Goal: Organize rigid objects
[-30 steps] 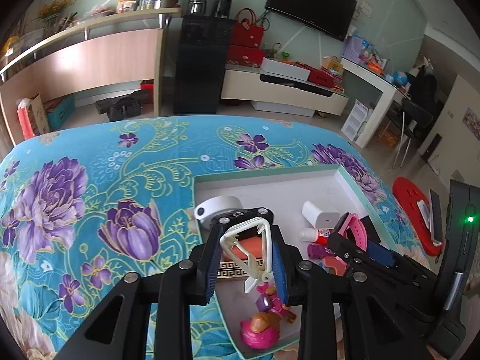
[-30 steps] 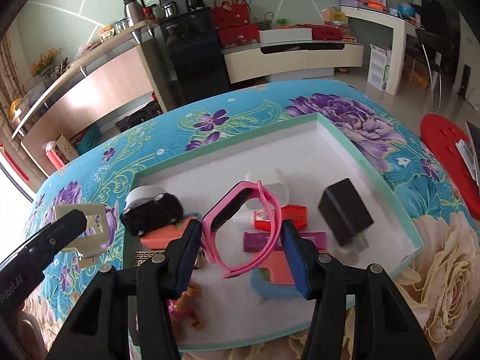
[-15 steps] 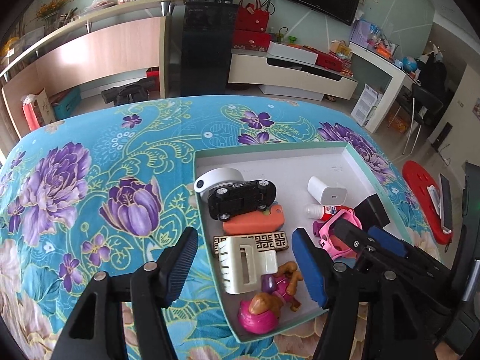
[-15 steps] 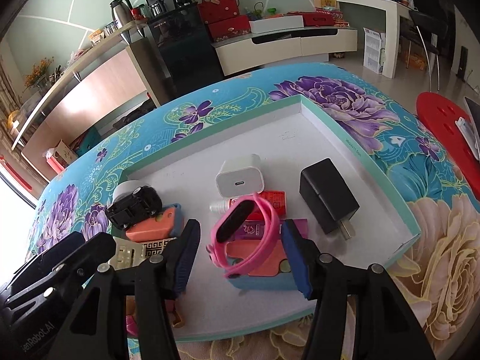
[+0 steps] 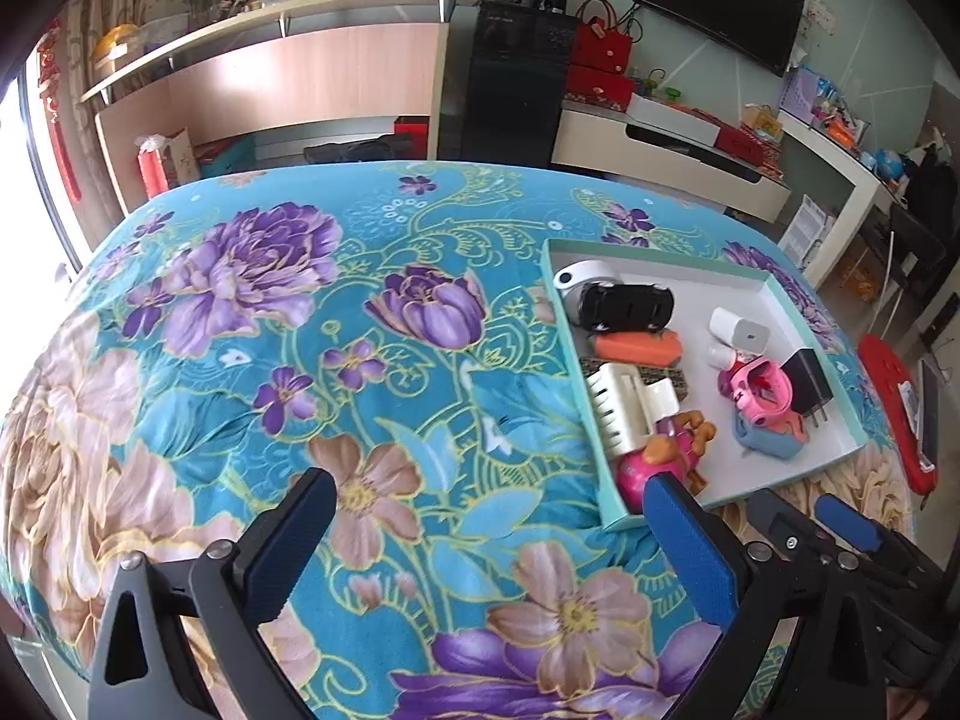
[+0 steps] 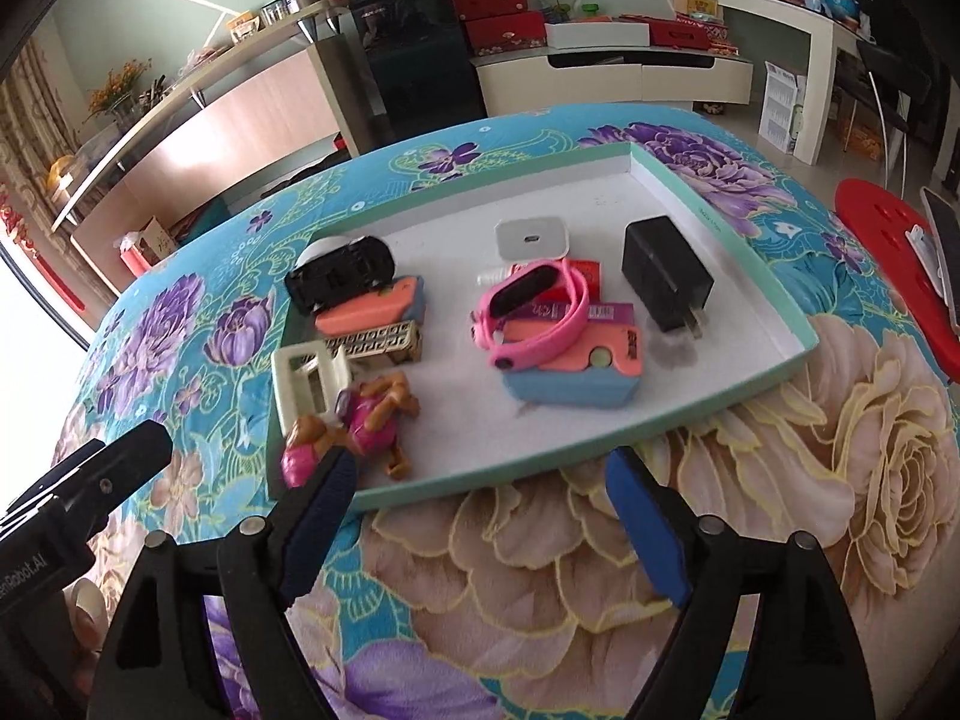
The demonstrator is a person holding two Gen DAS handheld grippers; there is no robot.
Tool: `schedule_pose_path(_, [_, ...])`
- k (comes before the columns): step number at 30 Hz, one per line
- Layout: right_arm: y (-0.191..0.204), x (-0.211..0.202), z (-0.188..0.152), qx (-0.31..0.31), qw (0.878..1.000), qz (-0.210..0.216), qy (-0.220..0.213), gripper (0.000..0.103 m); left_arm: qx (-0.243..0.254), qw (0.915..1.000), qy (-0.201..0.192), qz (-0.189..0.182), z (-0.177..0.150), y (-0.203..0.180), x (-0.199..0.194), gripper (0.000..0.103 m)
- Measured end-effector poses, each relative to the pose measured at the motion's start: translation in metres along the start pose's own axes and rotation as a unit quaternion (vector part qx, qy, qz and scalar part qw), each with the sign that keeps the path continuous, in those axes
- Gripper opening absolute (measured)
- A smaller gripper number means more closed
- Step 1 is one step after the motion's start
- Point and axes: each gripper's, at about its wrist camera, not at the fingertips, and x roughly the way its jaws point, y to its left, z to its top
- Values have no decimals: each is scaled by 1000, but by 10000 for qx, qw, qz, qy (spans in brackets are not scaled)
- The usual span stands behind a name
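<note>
Left tongs [image 5: 486, 546]: spread wide and empty, above the flowered surface [image 5: 360, 420] just left of the tray [image 5: 606, 480]. A second ago they were clamped on the clip over the tray; half a second ago they had already let go and stood open above it. Now they have pulled back and to the left.
Right tongs [image 6: 480, 516]: wide apart, holding nothing, at the near rim of the tray [image 6: 660, 420]. A second ago they gripped the band; half a second ago it was already free between them. They have since drawn back toward the camera side.
Clip [image 5: 624, 402]: white, lying in the tray's near left part, resting partly on the patterned block [image 6: 372, 342] and touching the toy dog [image 6: 360, 420]. Same place as half a second ago.
Band [image 6: 534, 312]: pink, lying on the orange and blue box [image 6: 576, 372] in the tray's middle, unmoved since its release.
Car [image 6: 339, 270]: black, at the tray's far left corner, against a white round thing [image 5: 582, 273] and an orange case [image 5: 639, 345].
Chargers: white one [image 6: 531, 237] behind the band, black one [image 6: 666, 273] to its right, prongs toward the near rim.
</note>
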Motion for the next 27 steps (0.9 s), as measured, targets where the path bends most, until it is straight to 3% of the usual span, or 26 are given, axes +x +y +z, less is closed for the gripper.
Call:
schedule_pose_path(10, [25,-7,-28,-123,9998,102,-81,86,-153,9986,105,504,-43,33,-7,103])
schedule_pose_path(14, [34,-2,-38,-261,9996,-12,-144,86,3,9973,86,733,-55,38,-3,103])
schedule_pose_path(27, [32,2,-39,-194,9995,-150,-183,86,-55,9955,163,931,-64,42,4,103])
